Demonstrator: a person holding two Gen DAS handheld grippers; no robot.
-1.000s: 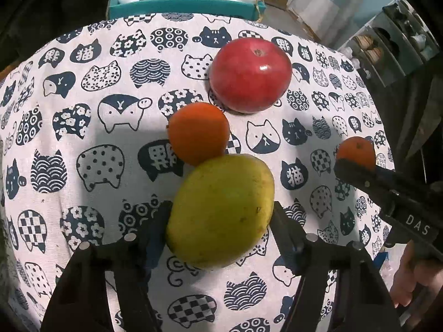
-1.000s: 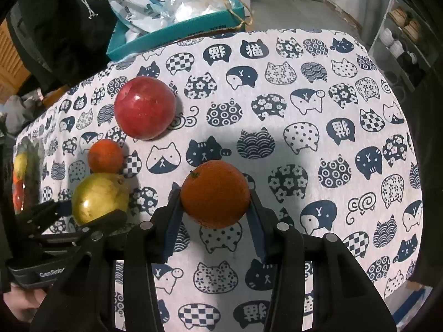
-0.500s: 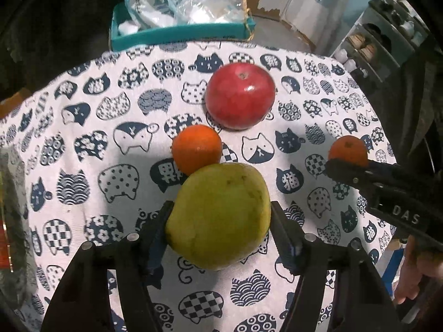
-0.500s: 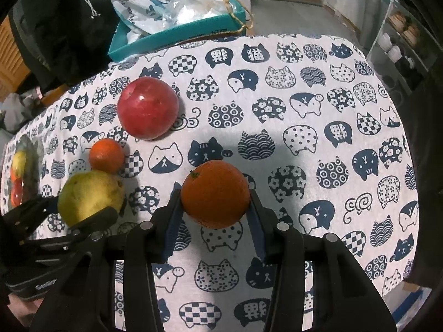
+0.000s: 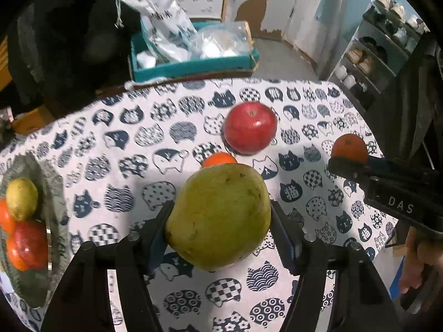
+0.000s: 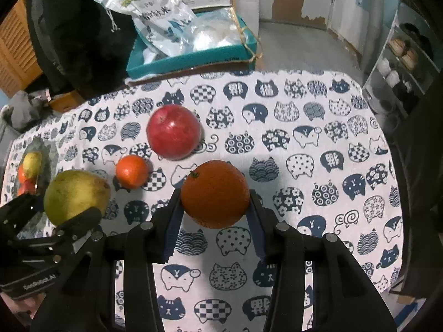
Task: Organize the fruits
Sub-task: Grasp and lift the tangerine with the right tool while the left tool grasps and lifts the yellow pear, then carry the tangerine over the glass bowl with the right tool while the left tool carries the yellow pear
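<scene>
Left gripper [image 5: 218, 221] pinches a large yellow-green mango [image 5: 220, 215]; the grey glass fruit plate [image 5: 56, 193] lies far to its left. Right gripper [image 6: 214, 204] pinches a round orange [image 6: 215, 193], farther from that plate.

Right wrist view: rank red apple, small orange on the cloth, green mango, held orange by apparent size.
1. green mango, red apple and held orange: look about alike; the mango and orange are lifted nearer the camera, so true order is unsure.
2. small orange on the cloth: clearly smallest.
</scene>
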